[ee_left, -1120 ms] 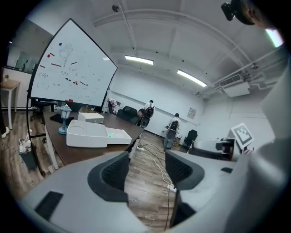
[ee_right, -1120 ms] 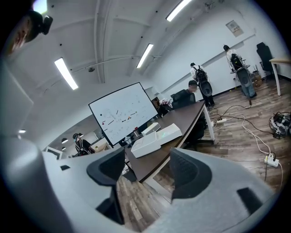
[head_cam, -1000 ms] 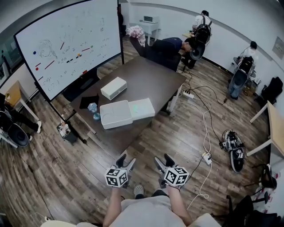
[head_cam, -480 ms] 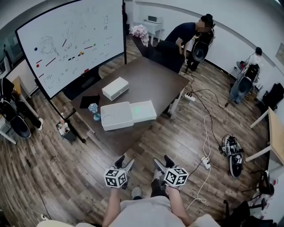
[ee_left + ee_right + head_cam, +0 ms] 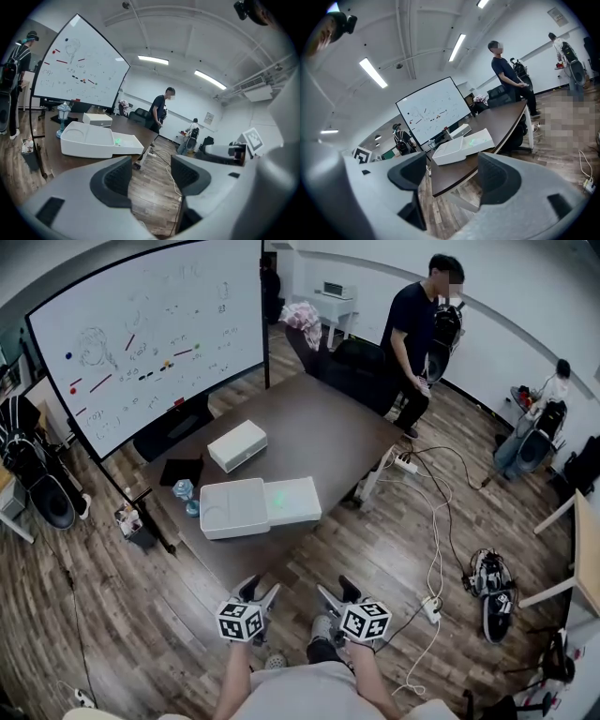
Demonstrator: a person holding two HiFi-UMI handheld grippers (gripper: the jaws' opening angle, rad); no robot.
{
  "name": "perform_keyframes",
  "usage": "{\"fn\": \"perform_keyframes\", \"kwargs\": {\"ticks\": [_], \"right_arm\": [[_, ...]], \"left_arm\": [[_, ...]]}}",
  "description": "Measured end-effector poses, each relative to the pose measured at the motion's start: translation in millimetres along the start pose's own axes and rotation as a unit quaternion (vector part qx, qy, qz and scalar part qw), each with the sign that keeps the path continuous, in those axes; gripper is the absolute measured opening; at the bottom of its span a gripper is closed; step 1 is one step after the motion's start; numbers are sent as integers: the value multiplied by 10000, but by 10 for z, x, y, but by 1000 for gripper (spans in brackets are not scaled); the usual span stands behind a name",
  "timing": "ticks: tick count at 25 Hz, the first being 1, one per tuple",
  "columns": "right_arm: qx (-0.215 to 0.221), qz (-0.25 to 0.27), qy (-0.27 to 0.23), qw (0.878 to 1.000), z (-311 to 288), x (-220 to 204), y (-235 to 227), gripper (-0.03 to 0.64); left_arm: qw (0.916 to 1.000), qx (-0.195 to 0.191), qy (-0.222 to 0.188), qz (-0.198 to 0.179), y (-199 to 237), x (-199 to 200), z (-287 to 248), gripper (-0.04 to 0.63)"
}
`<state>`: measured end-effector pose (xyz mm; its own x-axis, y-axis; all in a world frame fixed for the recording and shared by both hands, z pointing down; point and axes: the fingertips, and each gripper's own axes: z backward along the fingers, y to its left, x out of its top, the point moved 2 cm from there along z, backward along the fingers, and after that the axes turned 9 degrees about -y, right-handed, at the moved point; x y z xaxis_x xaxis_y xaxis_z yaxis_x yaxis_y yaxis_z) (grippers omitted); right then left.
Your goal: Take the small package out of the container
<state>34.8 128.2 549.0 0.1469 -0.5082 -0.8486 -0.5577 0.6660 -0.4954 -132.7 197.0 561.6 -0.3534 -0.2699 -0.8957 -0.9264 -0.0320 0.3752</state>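
Note:
A white two-part container (image 5: pixel 234 512) lies near the front edge of the dark table (image 5: pixel 319 427). A small pale green package (image 5: pixel 279 491) rests in its shallow right part; it also shows in the left gripper view (image 5: pixel 117 140) and the right gripper view (image 5: pixel 476 139). Both grippers hang over the wood floor, short of the table and well apart from the container. My left gripper (image 5: pixel 257 590) is open and empty (image 5: pixel 150 176). My right gripper (image 5: pixel 336 591) is open too (image 5: pixel 452 176); its jaws have just been opening, with nothing between them.
A white box (image 5: pixel 237 445), a black pad (image 5: pixel 182 471) and a small blue glass object (image 5: pixel 185 491) are also on the table. A whiteboard (image 5: pixel 141 334) stands behind on the left. A person (image 5: pixel 417 329) stands by the far right corner. Cables and a power strip (image 5: pixel 429 607) lie on the floor at right.
Both grippers and the view have moved closer to the table, so the container sits nearer. The person at the back has straightened up and now stands by the table's far corner.

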Motion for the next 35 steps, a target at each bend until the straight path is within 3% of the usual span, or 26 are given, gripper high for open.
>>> {"fn": "perform_keyframes", "kwargs": {"ticks": [7, 18, 23, 28, 35], "right_arm": [[122, -152, 28, 9998, -241, 363, -650, 348], [330, -487, 95, 9982, -270, 640, -1389, 344], [334, -521, 149, 9980, -140, 609, -1699, 335], [75, -690, 49, 9976, 11, 590, -2103, 334], [-24, -941, 57, 9955, 30, 403, -2196, 330]], "left_arm": [[9996, -132, 155, -172, -281, 112, -761, 250], [9982, -116, 459, -357, -662, 117, -1508, 273], [9978, -170, 523, -377, -875, 70, -1750, 277], [9975, -111, 606, -341, -945, -23, -1858, 279], [9959, -227, 762, -431, -1012, -106, -1948, 279]]}}
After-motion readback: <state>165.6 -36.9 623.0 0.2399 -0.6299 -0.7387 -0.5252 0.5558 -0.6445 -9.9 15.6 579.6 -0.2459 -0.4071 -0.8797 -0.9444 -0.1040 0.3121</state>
